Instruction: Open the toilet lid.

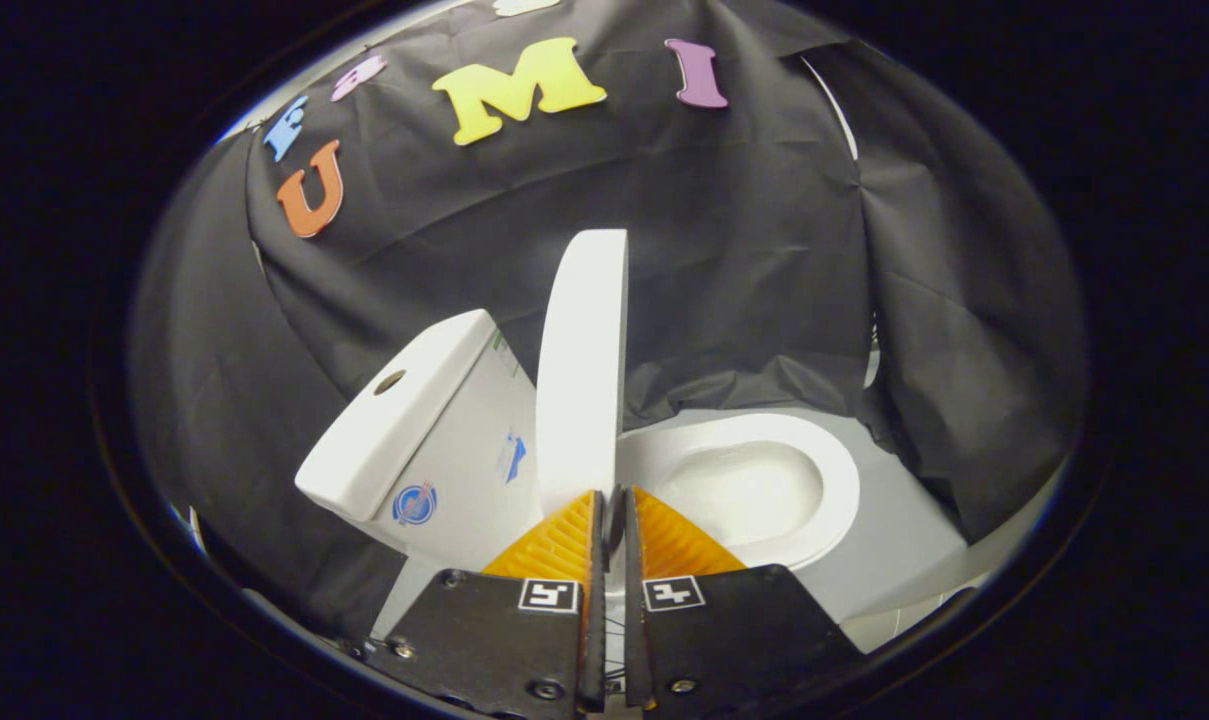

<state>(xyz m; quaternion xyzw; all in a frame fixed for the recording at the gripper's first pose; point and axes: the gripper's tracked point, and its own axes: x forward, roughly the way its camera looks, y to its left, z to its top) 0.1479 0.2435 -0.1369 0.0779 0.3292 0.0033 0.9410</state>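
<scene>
Your gripper (612, 495) has its fingers pressed nearly together, with a thin dark slit between them and nothing pinched in it. Their tips sit just at the lower edge of the toilet lid (582, 365), which stands raised, almost upright, directly beyond them; you cannot tell whether the tips touch it, because the fingers hide the lid's bottom edge and hinge.

To the left of the lid, the cistern (414, 425) leans close beside it, a round hole in its top and small stickers on its side that are too small to make out. To the right lies the open seat (754, 490) with the bowl inside; its near left part is covered by your right finger.

Black cloth (764, 250) hangs as the wall behind everything and drapes close around the far and right sides of the white platform (904, 540) carrying the toilet. Open room lies above the seat, to the right of the lid.
</scene>
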